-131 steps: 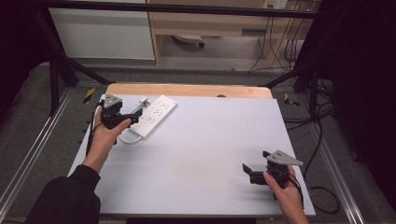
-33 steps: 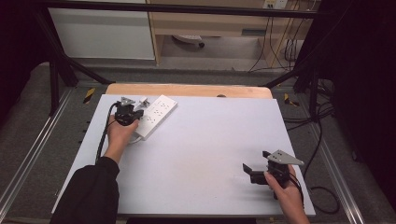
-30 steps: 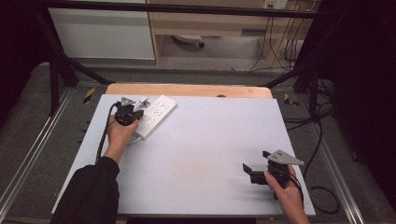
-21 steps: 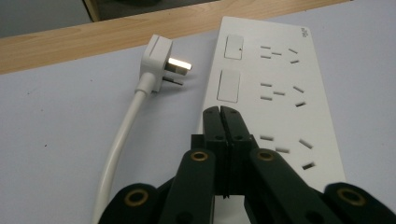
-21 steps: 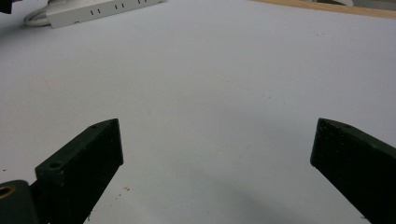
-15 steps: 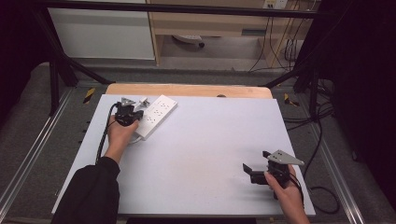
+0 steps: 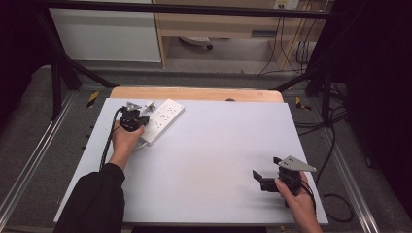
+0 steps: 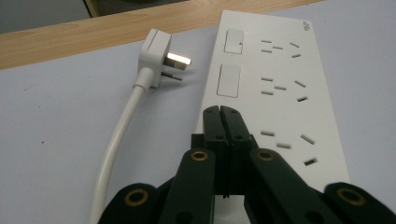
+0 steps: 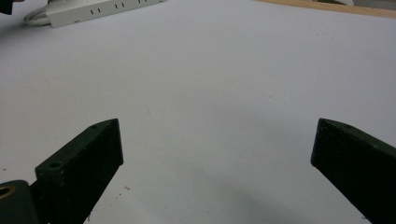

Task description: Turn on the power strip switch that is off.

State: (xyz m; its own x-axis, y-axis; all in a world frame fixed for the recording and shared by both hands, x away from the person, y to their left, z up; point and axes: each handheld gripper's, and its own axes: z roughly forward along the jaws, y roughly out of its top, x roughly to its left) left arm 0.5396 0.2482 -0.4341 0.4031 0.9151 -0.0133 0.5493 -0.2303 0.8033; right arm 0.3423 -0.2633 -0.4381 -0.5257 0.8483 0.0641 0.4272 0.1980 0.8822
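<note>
A white power strip (image 7: 163,119) lies at the far left of the white table, its sockets and two switches facing up (image 8: 271,88). Its white plug (image 8: 160,63) lies on its side beside the strip, prongs toward it, with the white cable (image 8: 116,140) trailing back. My left gripper (image 7: 137,120) hovers over the strip's near end, shut, its tips (image 8: 220,111) just short of the lower switch, holding nothing. My right gripper (image 7: 261,178) rests low at the near right, open wide over bare table (image 9: 215,140).
A wooden strip (image 7: 194,93) runs along the table's far edge. Black frame bars and cables stand around the table, with cables on the floor at right (image 7: 335,141). The strip shows far off in the right gripper view (image 9: 93,11).
Since 4.4 s ago the left gripper has moved right and forward over the power strip's near end. Over the last second nothing has visibly moved. The right gripper stays put.
</note>
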